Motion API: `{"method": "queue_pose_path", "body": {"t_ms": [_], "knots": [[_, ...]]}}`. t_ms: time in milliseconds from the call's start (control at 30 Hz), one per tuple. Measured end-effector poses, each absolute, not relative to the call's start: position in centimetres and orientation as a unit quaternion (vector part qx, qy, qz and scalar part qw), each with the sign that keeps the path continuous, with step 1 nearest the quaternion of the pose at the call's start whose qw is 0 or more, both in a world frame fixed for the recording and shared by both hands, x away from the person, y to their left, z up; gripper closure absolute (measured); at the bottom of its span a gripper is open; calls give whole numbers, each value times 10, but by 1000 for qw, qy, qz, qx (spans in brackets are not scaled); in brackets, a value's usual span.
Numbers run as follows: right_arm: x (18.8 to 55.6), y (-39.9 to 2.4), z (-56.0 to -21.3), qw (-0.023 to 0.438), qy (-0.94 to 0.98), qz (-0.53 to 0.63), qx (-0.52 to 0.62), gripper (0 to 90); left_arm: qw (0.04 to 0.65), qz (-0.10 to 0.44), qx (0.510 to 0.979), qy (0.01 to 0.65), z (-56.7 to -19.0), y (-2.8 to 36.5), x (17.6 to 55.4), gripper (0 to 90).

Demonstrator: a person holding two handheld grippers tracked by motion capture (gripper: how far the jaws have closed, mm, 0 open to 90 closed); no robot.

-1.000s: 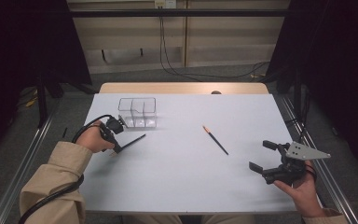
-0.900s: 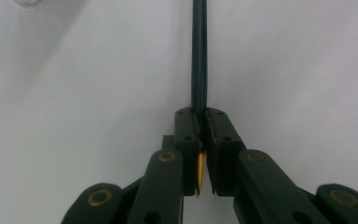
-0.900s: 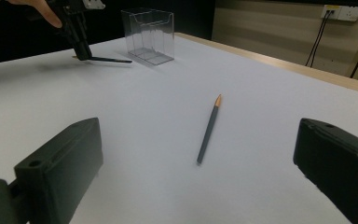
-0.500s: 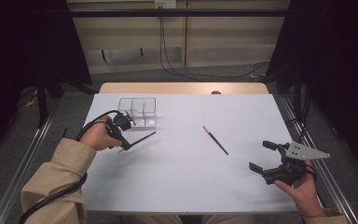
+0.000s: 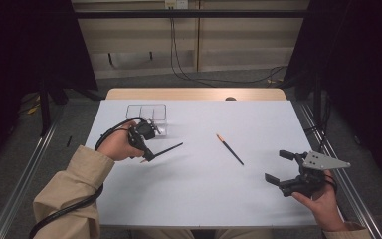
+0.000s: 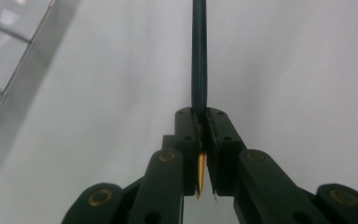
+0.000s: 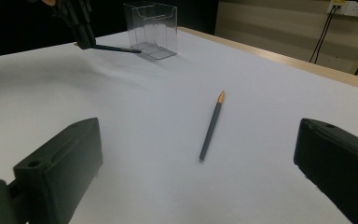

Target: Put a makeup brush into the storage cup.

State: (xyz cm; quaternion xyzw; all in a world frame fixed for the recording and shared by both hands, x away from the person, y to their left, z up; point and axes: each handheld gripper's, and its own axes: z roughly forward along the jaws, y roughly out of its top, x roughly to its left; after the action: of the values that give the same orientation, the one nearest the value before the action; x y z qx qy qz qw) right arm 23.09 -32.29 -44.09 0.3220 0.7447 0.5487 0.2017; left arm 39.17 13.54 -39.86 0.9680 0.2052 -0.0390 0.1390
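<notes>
My left gripper [image 5: 147, 155] is shut on a dark pencil [image 5: 168, 149] and holds it off the white table, just in front of a clear divided box [image 5: 146, 112]. In the left gripper view the jaws [image 6: 199, 122] pinch the pencil [image 6: 199, 56] near its orange sharpened tip, and the shaft points away. A second dark pencil with an orange tip [image 5: 230, 149] lies flat mid-table. My right gripper [image 5: 280, 167] stands open at the right near the front edge, nothing between its jaws. From the right gripper view [image 7: 198, 179] that loose pencil [image 7: 211, 127] lies ahead.
The white table [image 5: 204, 199] has a wooden strip along its far edge. The clear box [image 7: 151, 28] stands at the back left, with the left gripper [image 7: 81, 32] and its pencil [image 7: 116, 48] beside it. Metal rails flank the table; cables lie on the floor behind.
The left hand has moved right and up with the pencil, closer to the clear box. The right hand and the loose pencil have stayed put.
</notes>
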Motion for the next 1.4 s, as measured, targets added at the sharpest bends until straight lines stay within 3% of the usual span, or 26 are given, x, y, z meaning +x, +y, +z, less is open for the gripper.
{"method": "queue_pose_path", "body": {"t_ms": [1400], "knots": [[269, -299, -428, 157, 773, 523, 323, 8, 154, -53, 982, 95, -384, 52, 369, 841]]}}
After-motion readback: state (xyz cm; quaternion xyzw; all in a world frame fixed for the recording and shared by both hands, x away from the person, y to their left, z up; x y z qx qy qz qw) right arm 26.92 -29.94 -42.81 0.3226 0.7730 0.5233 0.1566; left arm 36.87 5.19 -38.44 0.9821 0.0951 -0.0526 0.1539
